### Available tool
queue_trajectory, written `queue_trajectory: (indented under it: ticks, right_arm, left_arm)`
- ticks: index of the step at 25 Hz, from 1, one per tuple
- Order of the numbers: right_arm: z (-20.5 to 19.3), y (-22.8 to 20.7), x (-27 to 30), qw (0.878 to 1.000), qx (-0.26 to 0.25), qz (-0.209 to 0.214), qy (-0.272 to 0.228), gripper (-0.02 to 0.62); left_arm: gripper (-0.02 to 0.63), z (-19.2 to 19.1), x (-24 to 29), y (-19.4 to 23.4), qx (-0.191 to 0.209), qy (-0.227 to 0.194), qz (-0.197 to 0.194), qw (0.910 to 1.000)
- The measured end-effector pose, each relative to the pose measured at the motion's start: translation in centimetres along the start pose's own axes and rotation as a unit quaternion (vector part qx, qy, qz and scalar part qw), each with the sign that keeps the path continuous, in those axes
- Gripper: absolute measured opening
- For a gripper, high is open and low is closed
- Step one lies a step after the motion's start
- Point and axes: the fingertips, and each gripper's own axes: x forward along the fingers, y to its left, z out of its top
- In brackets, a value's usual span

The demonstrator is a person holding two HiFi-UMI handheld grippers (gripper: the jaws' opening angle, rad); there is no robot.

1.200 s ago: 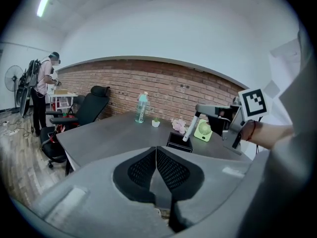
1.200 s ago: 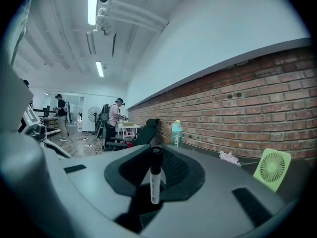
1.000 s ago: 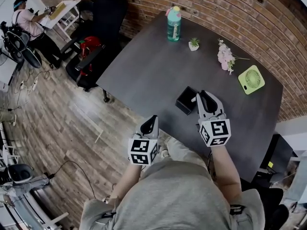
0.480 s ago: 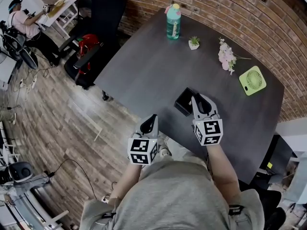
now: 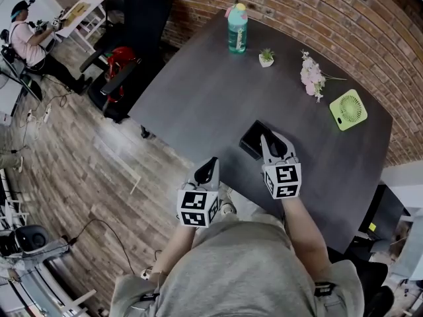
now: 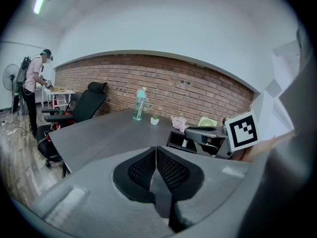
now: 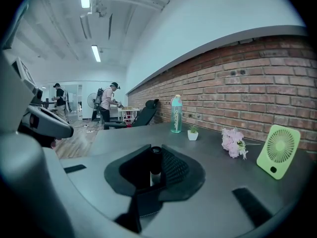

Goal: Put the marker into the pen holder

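My right gripper [image 5: 271,140] is shut on a marker [image 7: 155,166] with a white barrel and black cap, which stands upright between the pads. It hangs right beside the black square pen holder [image 5: 253,139] on the dark table [image 5: 198,98], at the holder's right edge. In the left gripper view the holder [image 6: 177,140] sits just left of the right gripper [image 6: 191,131], and the marker's white end [image 6: 184,144] points down at it. Off the table's near edge, my left gripper [image 5: 210,168] is shut with nothing in it.
At the table's far side stand a teal bottle [image 5: 237,28], a small potted plant [image 5: 266,59], pink flowers [image 5: 310,78] and a green fan [image 5: 347,109]. Black office chairs [image 5: 122,78] stand left of the table. A person [image 5: 25,37] works at a far desk.
My right gripper has sunk with the marker and drifted slightly left, closer to the pen holder. The left gripper has stayed put.
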Motion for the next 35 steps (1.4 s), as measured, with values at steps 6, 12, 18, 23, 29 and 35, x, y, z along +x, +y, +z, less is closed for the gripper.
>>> queue_trajectory:
  ticks: [6,12,18,23,29,35]
  right_arm:
    - [-0.5,0.1,0.0,1.000,0.000,-0.001,0.005,0.067]
    - [-0.6,-0.4,0.0,1.000,0.003,-0.005,0.005,0.067]
    - [-0.8,-1.2,0.0,1.000,0.000,-0.013,0.007,0.073]
    - [-1.1,-2.3,0.0,1.000,0.001,-0.022,0.008,0.081]
    - [-1.2,-2.7,-0.1,1.000,-0.007,-0.020,0.007,0.086]
    - [-1.2,-2.8,0.0,1.000,-0.003,-0.020,0.006,0.086]
  left_arm:
    - [0.018,0.0,0.0,-0.1,0.001,0.001,-0.002,1.0000]
    - [0.018,0.1,0.3,-0.6,0.006,0.002,-0.007,1.0000]
    - [0.018,0.1,0.2,-0.9,0.009,0.004,-0.009,0.9999]
    - [0.018,0.1,0.2,-1.2,0.011,0.003,-0.011,0.9999]
    - [0.018,0.3,0.2,-1.4,0.014,0.001,-0.011,0.9998]
    - [0.018,0.3,0.0,-1.5,0.014,-0.001,-0.010,0.9999]
